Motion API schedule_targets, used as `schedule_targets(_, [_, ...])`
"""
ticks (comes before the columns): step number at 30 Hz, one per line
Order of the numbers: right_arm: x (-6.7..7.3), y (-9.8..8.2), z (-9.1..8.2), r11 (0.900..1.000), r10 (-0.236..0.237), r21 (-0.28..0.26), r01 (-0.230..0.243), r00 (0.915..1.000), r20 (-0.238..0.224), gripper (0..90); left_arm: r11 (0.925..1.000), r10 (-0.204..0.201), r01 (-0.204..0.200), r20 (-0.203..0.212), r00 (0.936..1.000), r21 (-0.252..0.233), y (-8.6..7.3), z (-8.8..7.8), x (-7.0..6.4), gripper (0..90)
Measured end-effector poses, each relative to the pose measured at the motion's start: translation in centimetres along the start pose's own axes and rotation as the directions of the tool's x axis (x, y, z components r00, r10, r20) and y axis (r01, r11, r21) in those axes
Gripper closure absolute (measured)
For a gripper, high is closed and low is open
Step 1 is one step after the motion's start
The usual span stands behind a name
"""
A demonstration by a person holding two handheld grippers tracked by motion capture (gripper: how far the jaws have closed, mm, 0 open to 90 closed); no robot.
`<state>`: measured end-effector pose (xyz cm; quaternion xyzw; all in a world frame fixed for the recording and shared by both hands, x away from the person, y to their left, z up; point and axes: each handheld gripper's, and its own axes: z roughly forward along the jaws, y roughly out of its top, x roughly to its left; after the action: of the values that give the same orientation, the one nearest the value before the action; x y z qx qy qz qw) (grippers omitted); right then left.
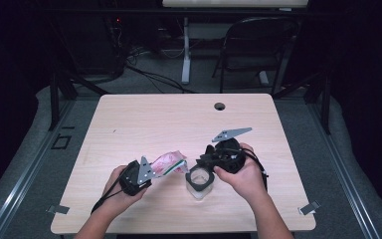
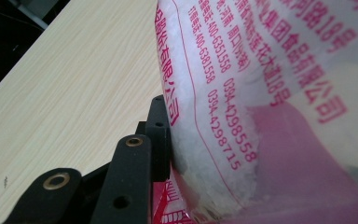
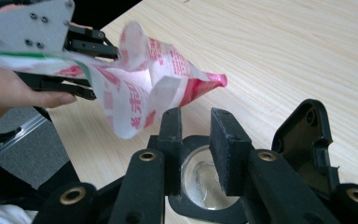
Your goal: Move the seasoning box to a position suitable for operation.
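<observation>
Jar point(image 3: 205, 179) (half hidden behind jaws) — packet's point(image 2: 270, 116) print cropped.

Looking like a lab or recording studio w/ dark surroundings: a bare light-wood table point(image 1: 129, 119) is standing on grey floor, cables point(image 1: 149, 74) are trailing behind, and a folding chair point(image 1: 251, 45) is sitting by a desk leg point(image 1: 185, 50).

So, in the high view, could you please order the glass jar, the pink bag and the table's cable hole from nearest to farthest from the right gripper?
1. Glass jar: just below the right gripper, toward the person.
2. Pink bag: to its left, held in the left gripper.
3. Cable hole: near the table's far edge.
</observation>
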<state>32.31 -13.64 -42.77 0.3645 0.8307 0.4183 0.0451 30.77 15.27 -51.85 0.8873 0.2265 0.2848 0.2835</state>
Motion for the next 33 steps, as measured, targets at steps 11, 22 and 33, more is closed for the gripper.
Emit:
schedule_targets(11, [0.8, -0.5, -0.1, 1.0, -0.016, -0.022, 0.016, 0.9999, 0.004, 75.7, 0.9993, 0.036, -0.036, -0.045, 0.9983, 0.005, 0.3, -0.5, -0.2, 69.5])
schedule_targets(22, [0.6, -0.9, -0.6, 1.0, 0.005, -0.029, -0.005, 0.9998, -0.017, 77.5, 0.9969, 0.077, -0.076, -0.061, 0.9951, 0.018, 0.4, -0.5, -0.8, 69.6])
schedule_targets(33, [1.1, -0.9, -0.9, 0.999, -0.007, -0.04, 0.006, 0.9995, -0.031, 76.0, 0.9949, 0.098, -0.095, -0.086, 0.9915, 0.034, 0.4, -0.6, -0.8, 69.6])
